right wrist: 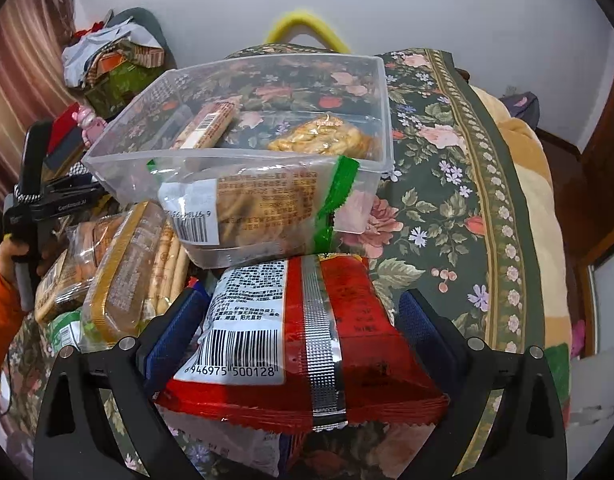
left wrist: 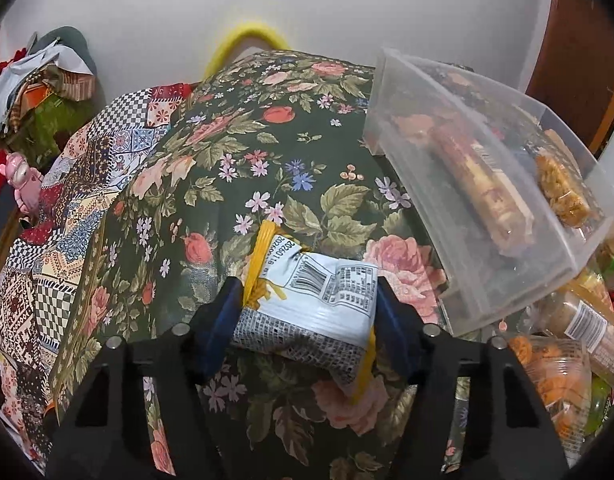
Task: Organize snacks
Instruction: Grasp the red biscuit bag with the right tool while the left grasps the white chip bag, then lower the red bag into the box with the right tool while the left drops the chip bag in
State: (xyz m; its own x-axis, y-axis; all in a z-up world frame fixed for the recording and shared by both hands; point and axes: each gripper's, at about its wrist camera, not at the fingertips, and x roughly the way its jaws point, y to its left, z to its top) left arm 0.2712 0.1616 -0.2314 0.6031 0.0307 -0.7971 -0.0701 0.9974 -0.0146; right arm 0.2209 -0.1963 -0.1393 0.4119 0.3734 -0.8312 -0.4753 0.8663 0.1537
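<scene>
My left gripper [left wrist: 307, 300] is shut on a small white and yellow snack packet [left wrist: 313, 296], held above the floral cloth [left wrist: 227, 152]. A clear plastic bin [left wrist: 495, 200] sits to its right, holding a long biscuit pack [left wrist: 483, 184] and a golden snack [left wrist: 563, 192]. My right gripper [right wrist: 303, 320] is shut on a red snack bag [right wrist: 307, 344] with a barcode, just in front of the clear plastic bin [right wrist: 243, 160]. The bin shows a biscuit pack [right wrist: 207, 124] and a golden snack [right wrist: 319, 140] inside. A green-edged packet [right wrist: 263, 208] leans against its front wall.
Loose snack packs [right wrist: 119, 276] lie piled left of the right gripper, and several [left wrist: 563, 364] lie below the bin in the left wrist view. The left hand-held gripper body [right wrist: 31, 200] is at far left. Clutter [left wrist: 43, 92] and a pink toy [left wrist: 25, 184] sit beyond the cloth's left edge.
</scene>
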